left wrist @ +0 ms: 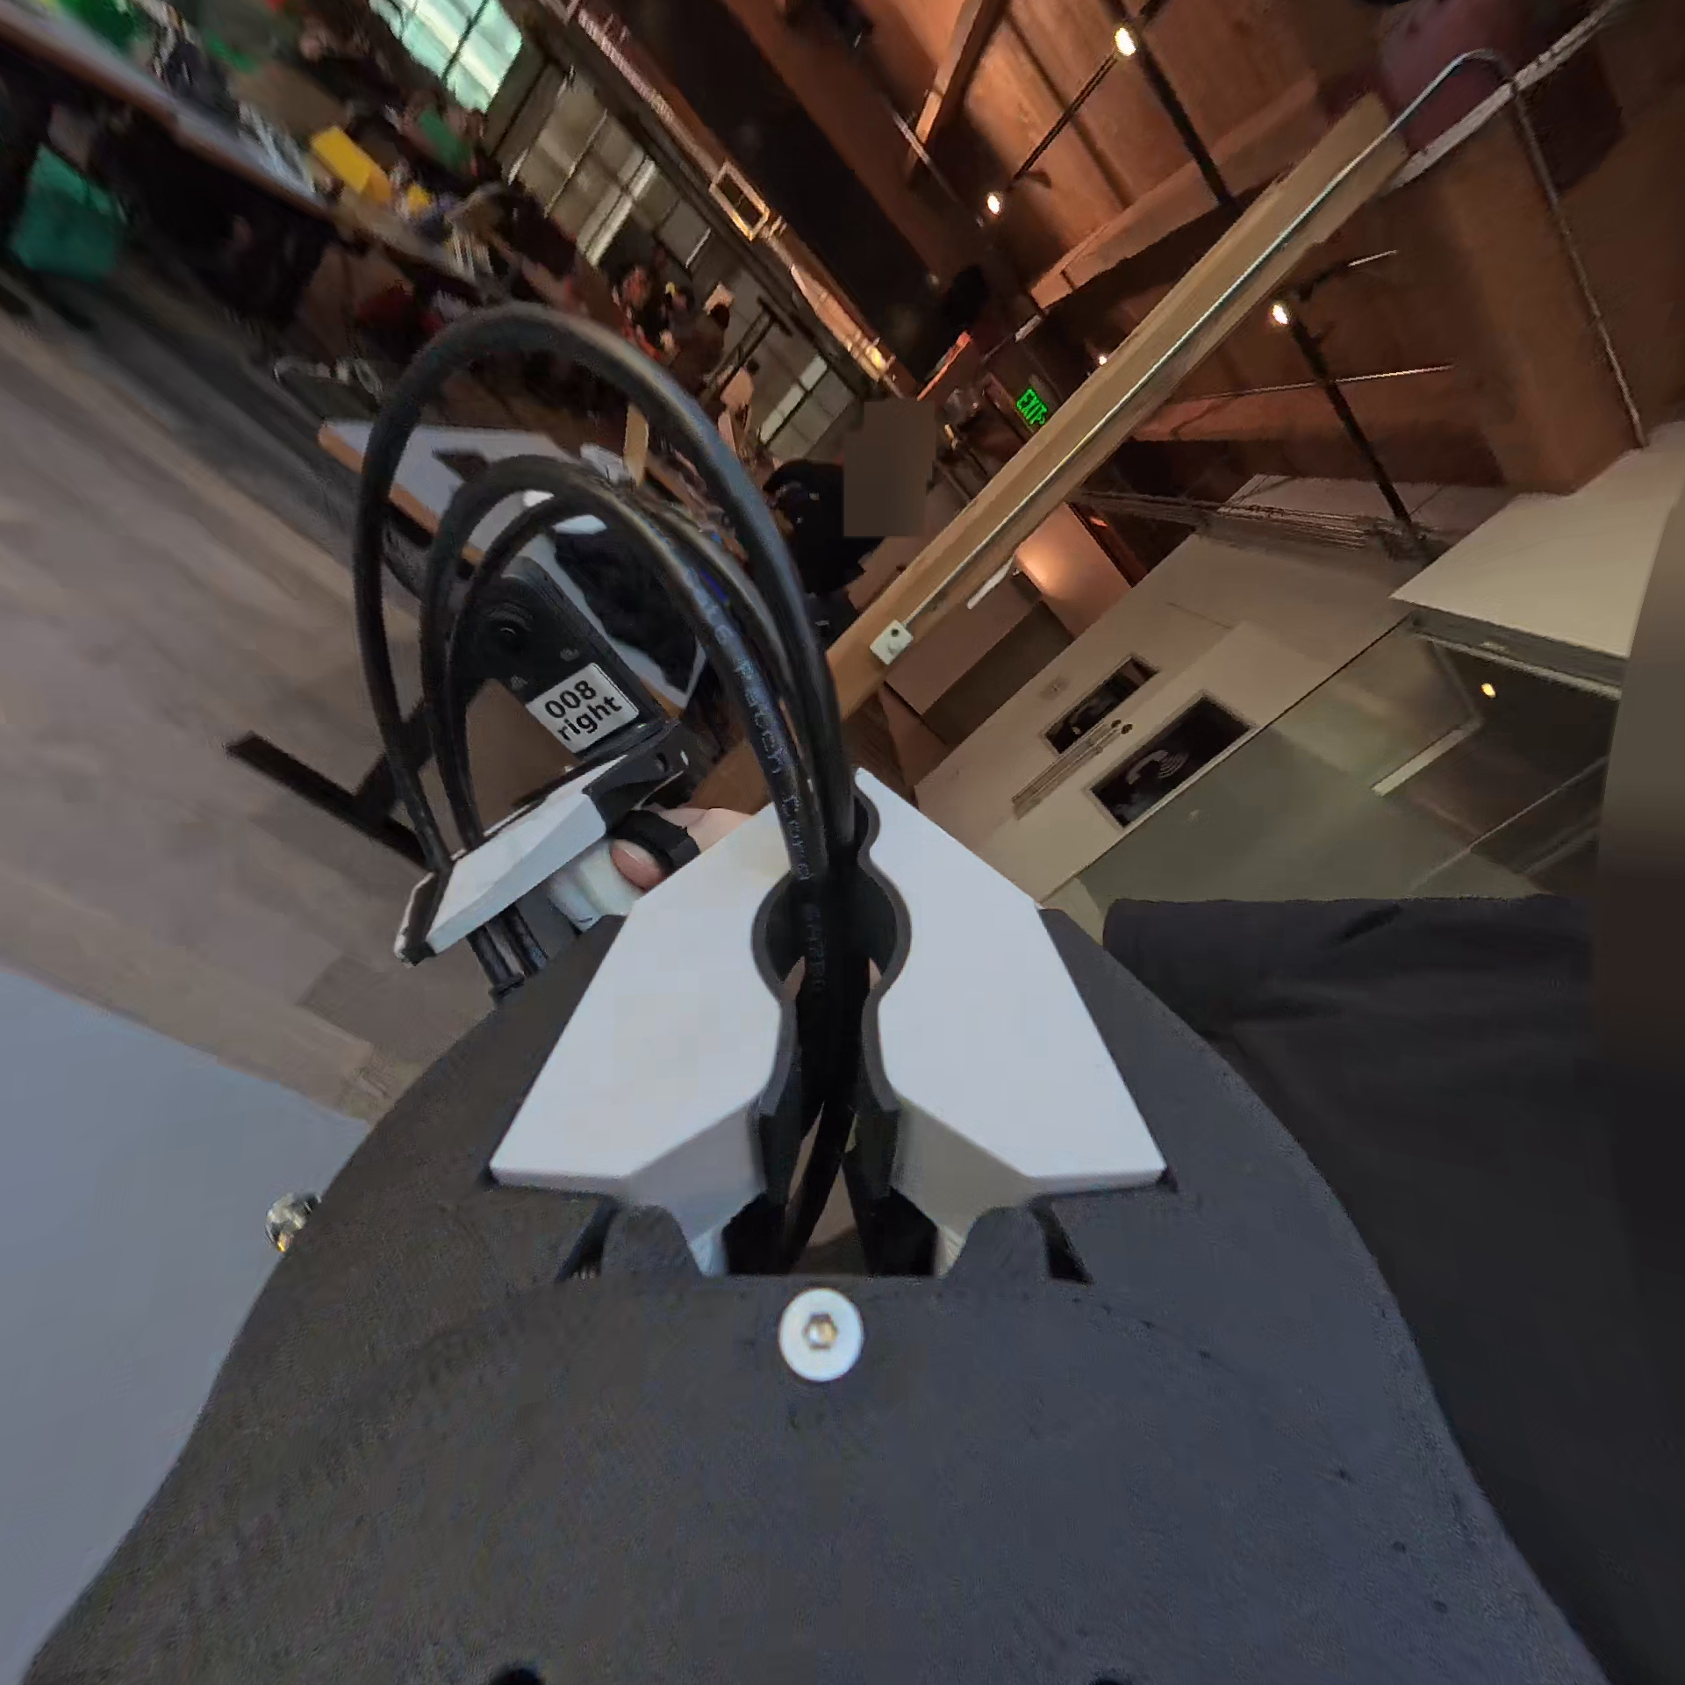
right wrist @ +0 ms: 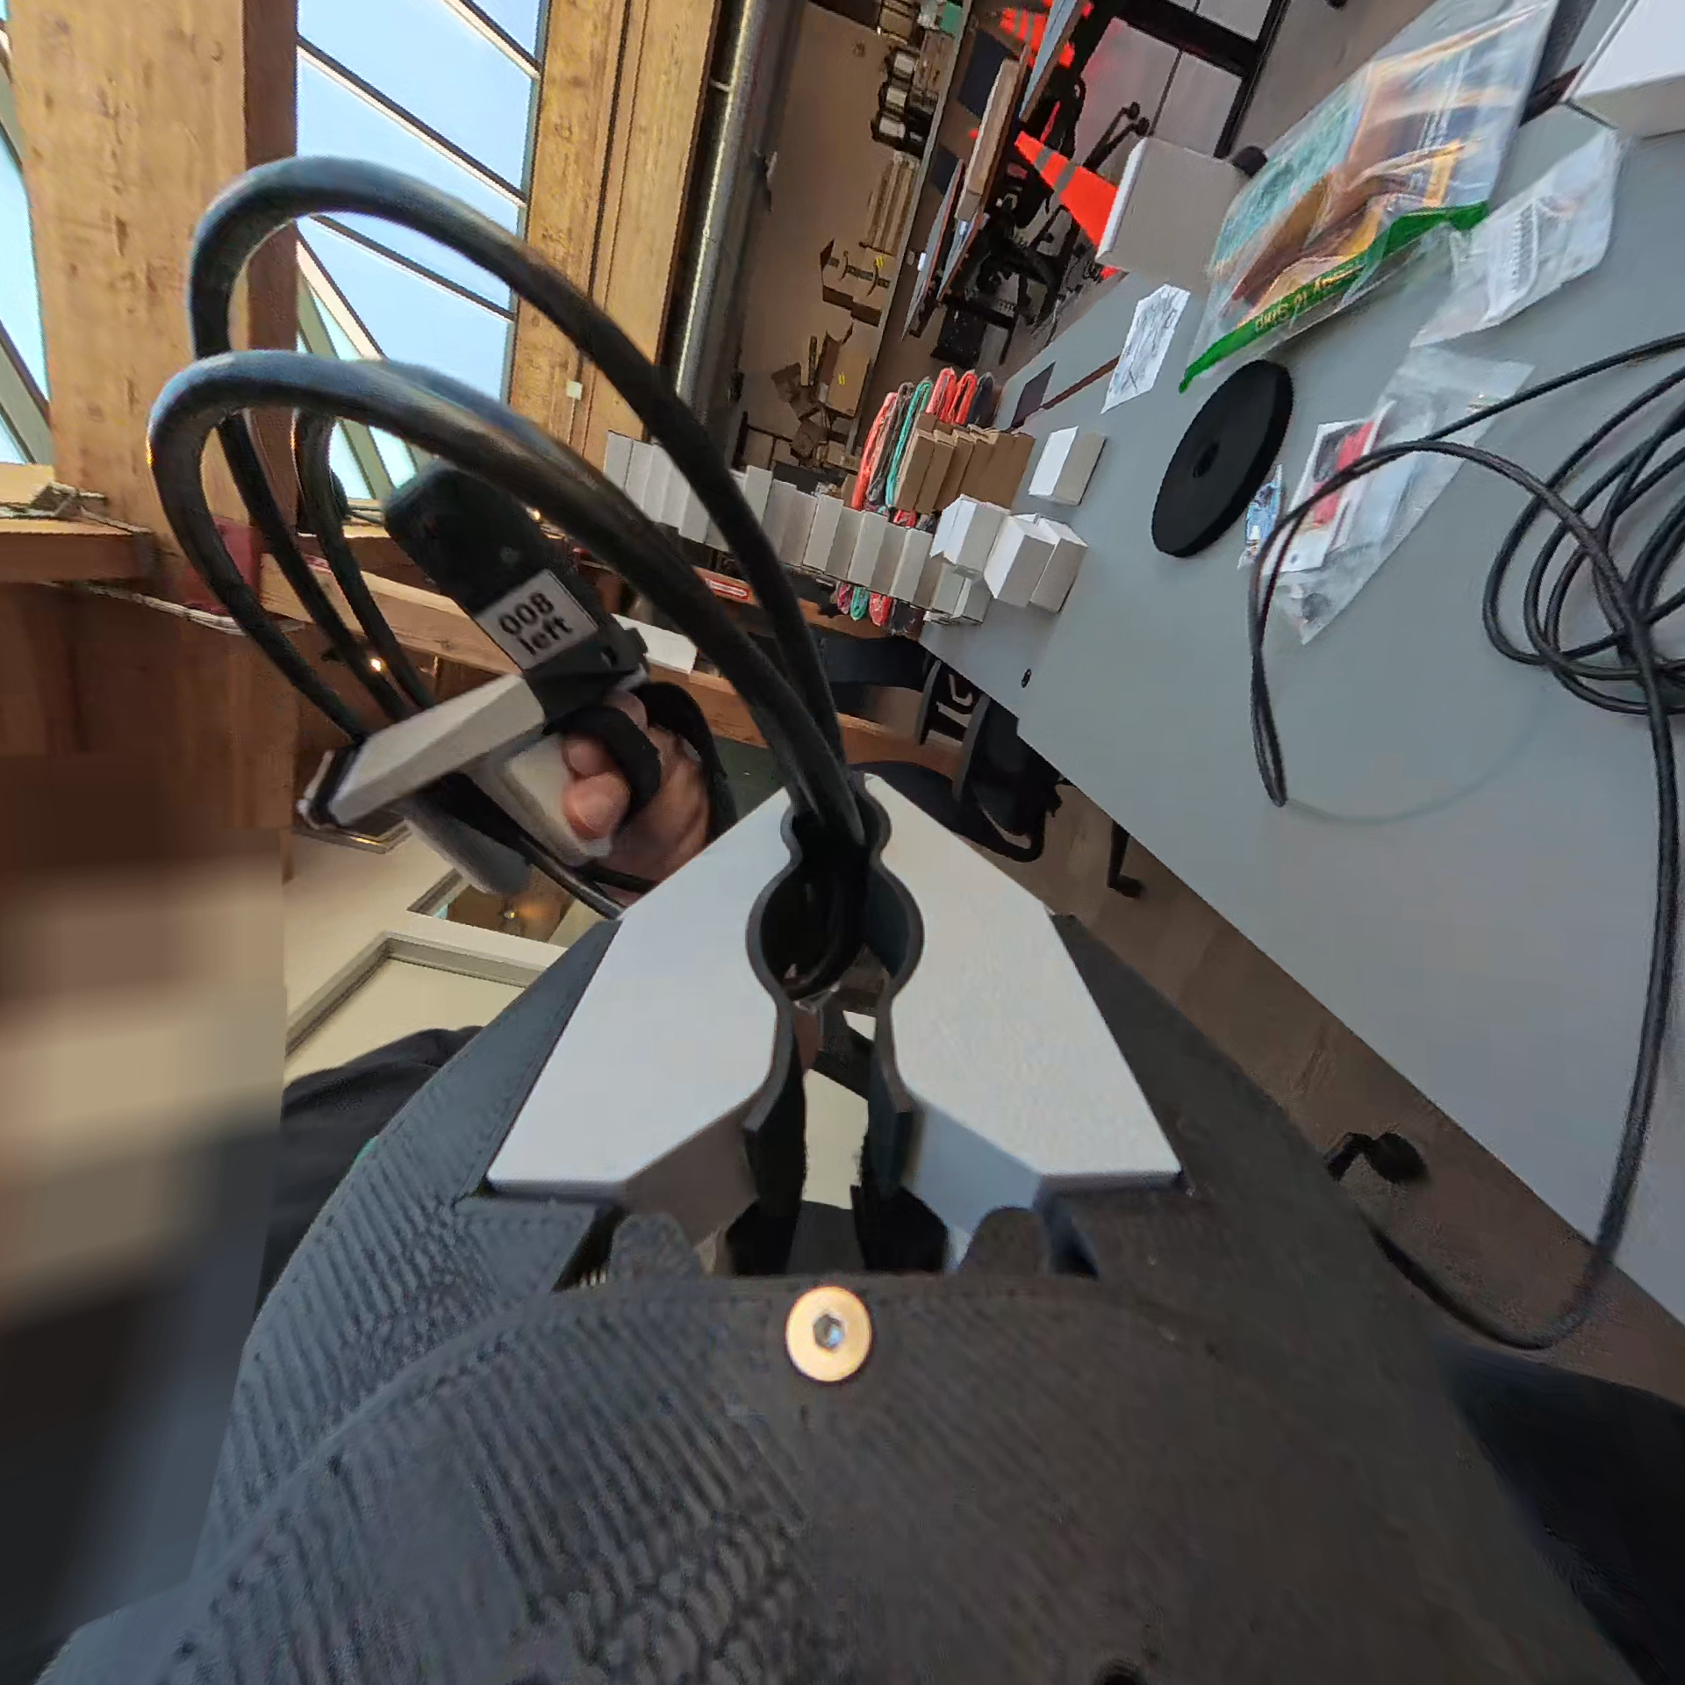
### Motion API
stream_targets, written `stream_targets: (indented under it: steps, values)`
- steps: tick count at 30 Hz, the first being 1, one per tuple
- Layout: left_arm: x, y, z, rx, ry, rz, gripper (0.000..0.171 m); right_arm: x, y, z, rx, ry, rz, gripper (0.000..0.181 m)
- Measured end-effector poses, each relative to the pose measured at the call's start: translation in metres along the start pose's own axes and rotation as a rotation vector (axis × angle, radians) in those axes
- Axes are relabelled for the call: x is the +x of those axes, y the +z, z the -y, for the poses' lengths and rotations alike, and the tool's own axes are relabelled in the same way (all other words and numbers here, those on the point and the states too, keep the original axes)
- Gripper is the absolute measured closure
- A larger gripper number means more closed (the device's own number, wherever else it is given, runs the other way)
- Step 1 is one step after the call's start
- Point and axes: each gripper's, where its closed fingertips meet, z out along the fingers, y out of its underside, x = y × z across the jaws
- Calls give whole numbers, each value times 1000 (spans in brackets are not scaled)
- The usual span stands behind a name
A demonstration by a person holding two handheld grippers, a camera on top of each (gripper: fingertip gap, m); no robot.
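Between the two raised grippers, the left gripper (left wrist: 832,921) and right gripper (right wrist: 834,912) each pinch black cable loops (right wrist: 474,429), which could slip free if either grip loosens.

Black cable loops (left wrist: 584,474) clamped between left gripper (left wrist: 832,875) jaws

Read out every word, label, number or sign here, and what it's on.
I won't quote writing; these bear it.
White label: on the right gripper.
Grey label: on the left gripper.
Green lit sign: in the background.
Faint print: along the black cable.
Green-edged bag: blurred print.
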Motion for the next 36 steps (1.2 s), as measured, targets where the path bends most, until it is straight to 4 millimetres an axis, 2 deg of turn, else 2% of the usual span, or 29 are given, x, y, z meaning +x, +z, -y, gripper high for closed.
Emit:
stream_targets:
  steps: [2, 7, 10, 13, 15, 19, 21, 23, 27, 31, 33, 34, 36]
  values:
    - [-17, -2, -16, -81, -136, 14, 171, 26, 4, -17, 6, -32, 10, 179]
    - [-46, 1, -45, -214, -416, 44, 171, 72, 17, -42, 31, -60, 37, 174]
    - [-61, 3, -59, -273, -533, 100, 171, 97, 21, -52, 59, -27, 41, 159]
    - [-73, 5, -73, -334, -578, 166, 171, 119, 18, -54, 101, 17, 37, 140]
    - [-79, 7, -82, -374, -596, 198, 171, 133, 15, -58, 77, -20, -32, 133]
    - [-82, 11, -97, -427, -618, 213, 171, 159, 1, -49, 13, -260, -301, 116]
    - [-82, 14, -101, -433, -622, 203, 171, 161, -2, -40, 5, -303, -320, 115]
    - [-82, 15, -104, -442, -625, 194, 171, 165, 2, -36, -16, -309, -274, 106]
    - [-81, 15, -113, -479, -647, 194, 171, 172, 17, -42, -74, -328, -163, 93]
    - [-65, 17, -121, -586, -647, 179, 171, 155, 30, -40, -39, -392, -39, 92]
    - [-57, 19, -123, -637, -634, 168, 171, 145, 37, -39, -33, -378, 64, 96]
    - [-56, 19, -123, -654, -635, 174, 171, 142, 41, -39, -36, -360, 114, 104]
    - [-64, 15, -122, -668, -619, 220, 171, 133, 45, -40, -61, -311, 213, 140]
